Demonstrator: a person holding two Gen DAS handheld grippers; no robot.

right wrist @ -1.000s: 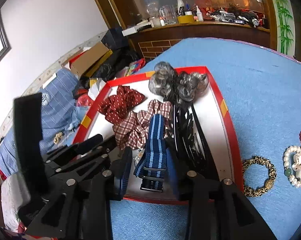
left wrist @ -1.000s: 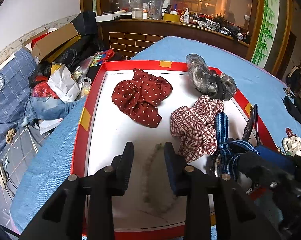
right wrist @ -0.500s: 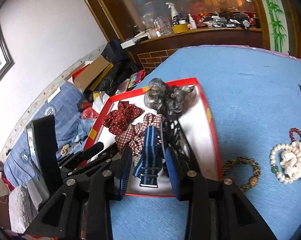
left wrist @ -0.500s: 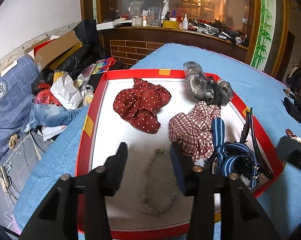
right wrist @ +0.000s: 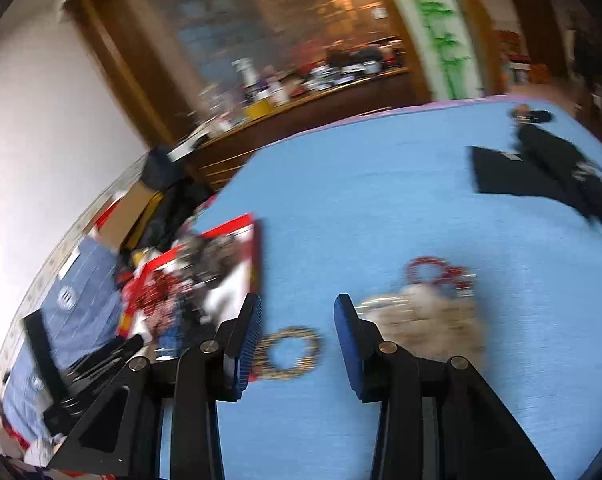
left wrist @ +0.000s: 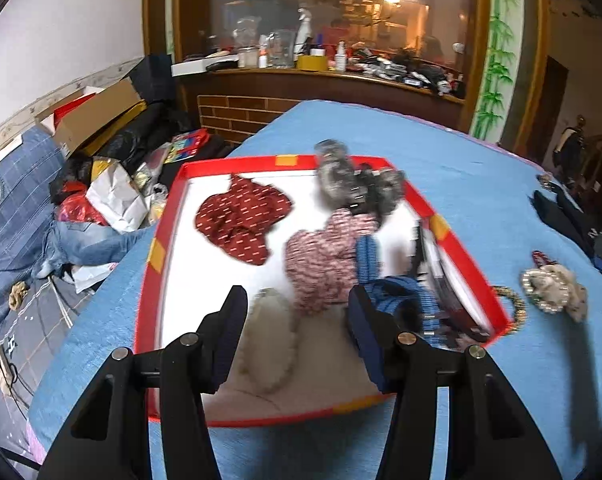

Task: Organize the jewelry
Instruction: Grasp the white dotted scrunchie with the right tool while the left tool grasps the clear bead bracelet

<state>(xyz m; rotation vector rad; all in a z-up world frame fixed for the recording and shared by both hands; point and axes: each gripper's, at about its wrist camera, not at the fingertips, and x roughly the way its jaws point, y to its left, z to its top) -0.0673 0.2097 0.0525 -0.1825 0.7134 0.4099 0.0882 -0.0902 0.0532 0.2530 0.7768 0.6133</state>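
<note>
My left gripper (left wrist: 297, 312) hovers over the near end of the red-rimmed white tray (left wrist: 157, 248). Its jaws are opening and touch nothing. A pale bead bracelet (left wrist: 269, 344) lies flat on the tray floor below them. The tray also holds a dotted red scrunchie (left wrist: 241, 220), a plaid scrunchie (left wrist: 325, 260), a grey scrunchie (left wrist: 349, 184), a blue striped strap (left wrist: 381, 280) and a black hair claw (left wrist: 433, 264). My right gripper (right wrist: 298, 316) hangs over the blue cloth, its jaws opening a little with nothing between them. A leopard-pattern bracelet (right wrist: 289, 354) lies just beneath it.
A pearl bracelet pile (right wrist: 421, 312) and a red bead bracelet (right wrist: 433, 270) lie right of the right gripper. Black items (right wrist: 541, 176) rest at the far right of the blue cloth (right wrist: 361, 200). Clutter fills the floor left of the tray (left wrist: 101, 200).
My left gripper has opened wider and drawn back and up, leaving the bead bracelet in the tray. My right gripper swung right, off the tray and its blue strap, to above the leopard bracelet.
</note>
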